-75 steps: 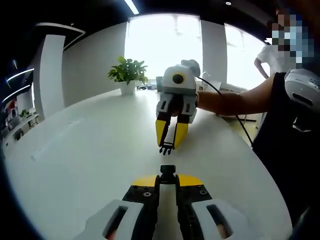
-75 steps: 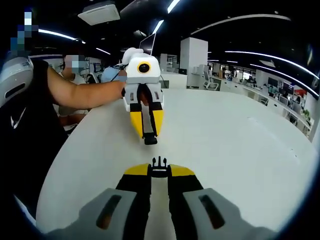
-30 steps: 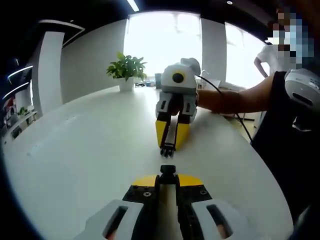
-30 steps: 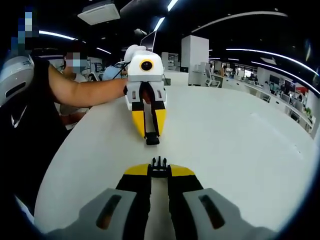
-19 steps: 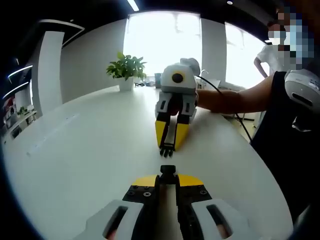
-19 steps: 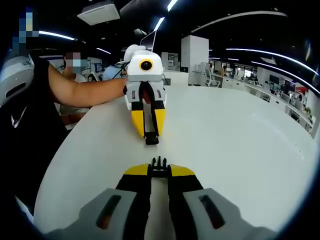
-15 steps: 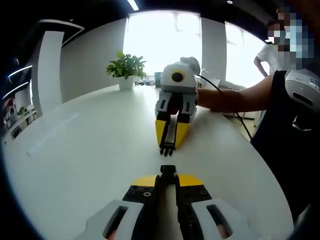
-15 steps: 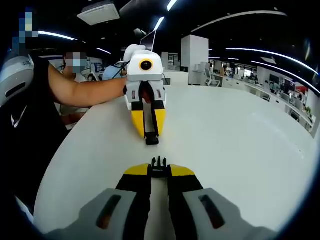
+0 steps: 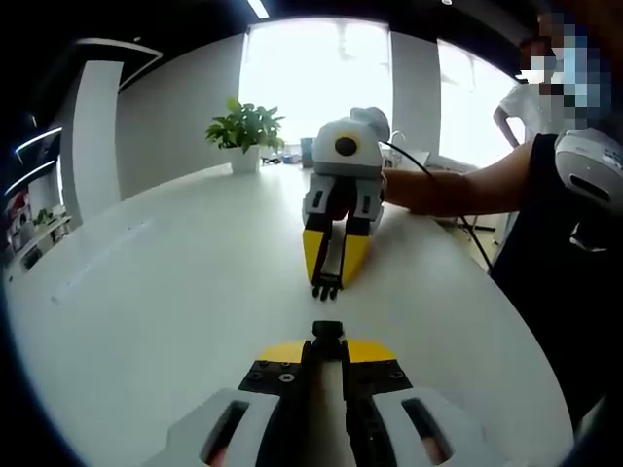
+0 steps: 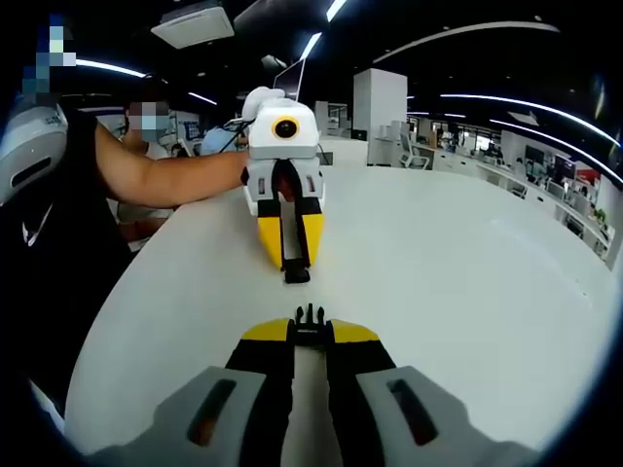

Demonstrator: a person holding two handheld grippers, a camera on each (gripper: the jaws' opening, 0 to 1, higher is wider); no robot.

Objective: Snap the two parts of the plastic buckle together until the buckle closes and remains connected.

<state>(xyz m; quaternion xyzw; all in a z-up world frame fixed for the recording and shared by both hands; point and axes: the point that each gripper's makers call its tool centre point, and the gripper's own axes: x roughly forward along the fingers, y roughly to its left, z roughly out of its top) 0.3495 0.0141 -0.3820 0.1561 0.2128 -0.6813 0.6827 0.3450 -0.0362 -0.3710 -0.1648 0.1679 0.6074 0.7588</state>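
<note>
The counter point(image 9: 165, 292) under both tongs is a smooth white surface with a soft sheen. The left tongs point(image 9: 327, 342) and right tongs point(image 10: 310, 326) have hard plastic shells, matt yellow and black at the tips and glossy white further back. Each pinches a black plastic buckle half: the socket part point(image 9: 327, 331) and the pronged part point(image 10: 310, 315).

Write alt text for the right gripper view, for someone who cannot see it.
Two hand-held tools face each other over a white table, each pinching one black buckle half, with a gap between the halves. The right tool rises from the bottom holding the pronged half; the left tool, held by a person's arm, grips the socket half.
</note>
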